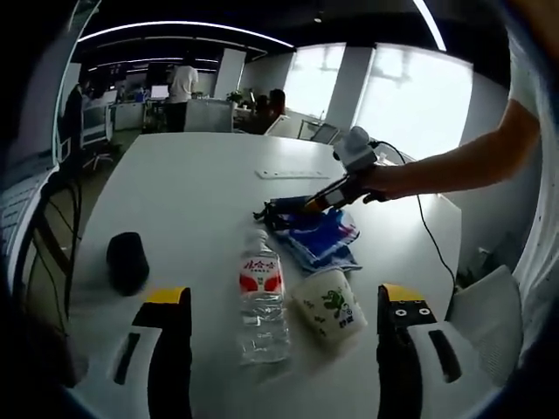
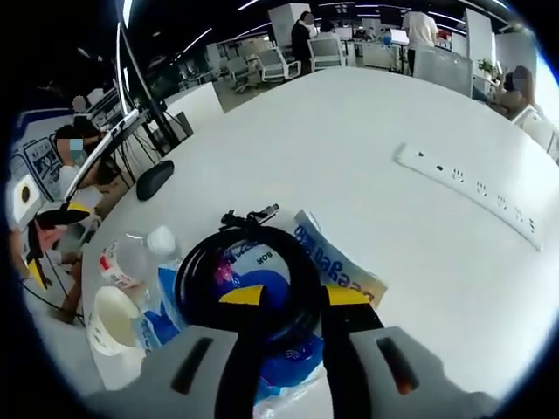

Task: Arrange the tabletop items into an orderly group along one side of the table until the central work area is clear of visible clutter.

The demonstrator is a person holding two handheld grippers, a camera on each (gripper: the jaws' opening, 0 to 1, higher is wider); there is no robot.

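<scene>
Here, right tongs (image 2: 284,301) clenched on black cable coil (image 2: 249,288) over blue packet (image 2: 336,262), left tongs (image 1: 284,327) released around water bottle (image 1: 262,297) and paper cup (image 1: 332,307).

Right gripper (image 2: 293,301) reaching over white bench (image 2: 349,140), jaws straddling black coiled cable (image 2: 249,275); cannot tell if gripping. Cable lying on blue-white packet (image 2: 336,262). Bottle (image 2: 131,253) lying on its side left of coil, cap toward far side. Paper cup (image 2: 109,327) lying beside bottle, mouth facing camera. Black mouse (image 2: 155,179) sitting farther off, near bench edge. White power strip (image 2: 476,192) stretching across right side, well apart from coil.
</scene>
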